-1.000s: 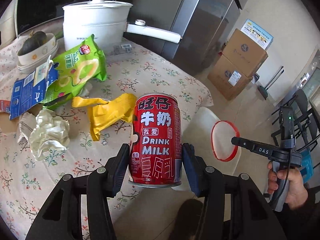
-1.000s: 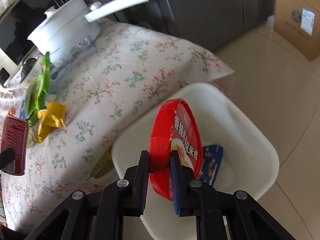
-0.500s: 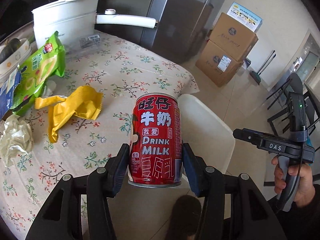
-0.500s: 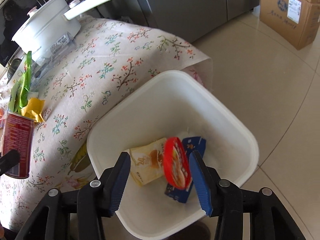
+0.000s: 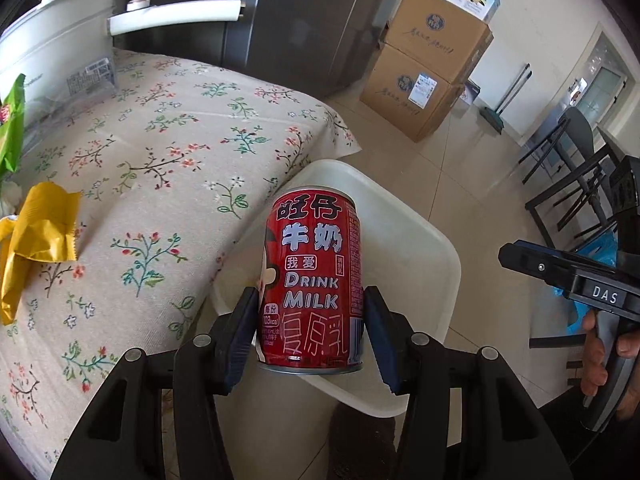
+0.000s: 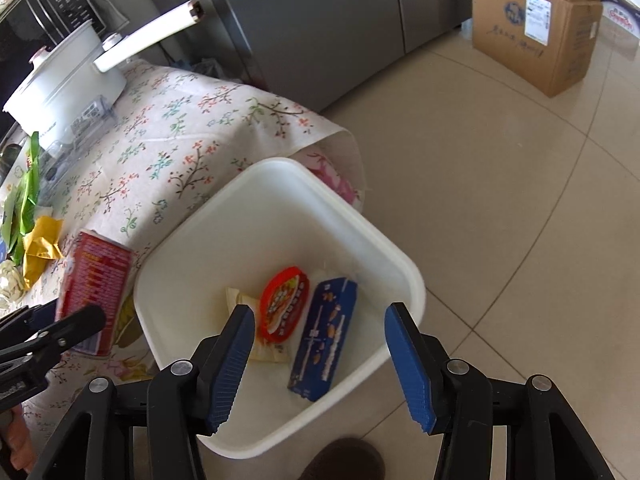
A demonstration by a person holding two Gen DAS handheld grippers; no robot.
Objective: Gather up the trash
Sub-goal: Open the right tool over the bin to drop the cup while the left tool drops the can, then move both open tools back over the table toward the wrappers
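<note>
Red and glossy, the milk can point(image 5: 314, 280) sits upright between the pads of the left hand-held gripper point(image 5: 310, 330), which is clenched on its lower half at the centre of the left wrist view. It hangs just over the near rim of the white trash bin point(image 5: 416, 248), beside the edge of the table point(image 5: 160, 152) with its floral cloth. The thin metal wall is stiff enough for a side grip but smooth, so it could slip if the pads loosen; gripping low on the straight body, as here, looks sound. Whether it is empty cannot be told, though it probably weighs little.

In the right wrview view's lower half, the right hand-held gripper point(image 6: 320, 360) is released, its jaws opening with nothing between them, above the bin. On the bin floor lie a red round lid point(image 6: 284, 304), a blue carton point(image 6: 324, 336) and a pale packet point(image 6: 244, 300). A yellow wrapper point(image 5: 36, 236) and a green snack bag point(image 5: 12, 128) lie on the table at the left edge, both light and crinkly.
</note>
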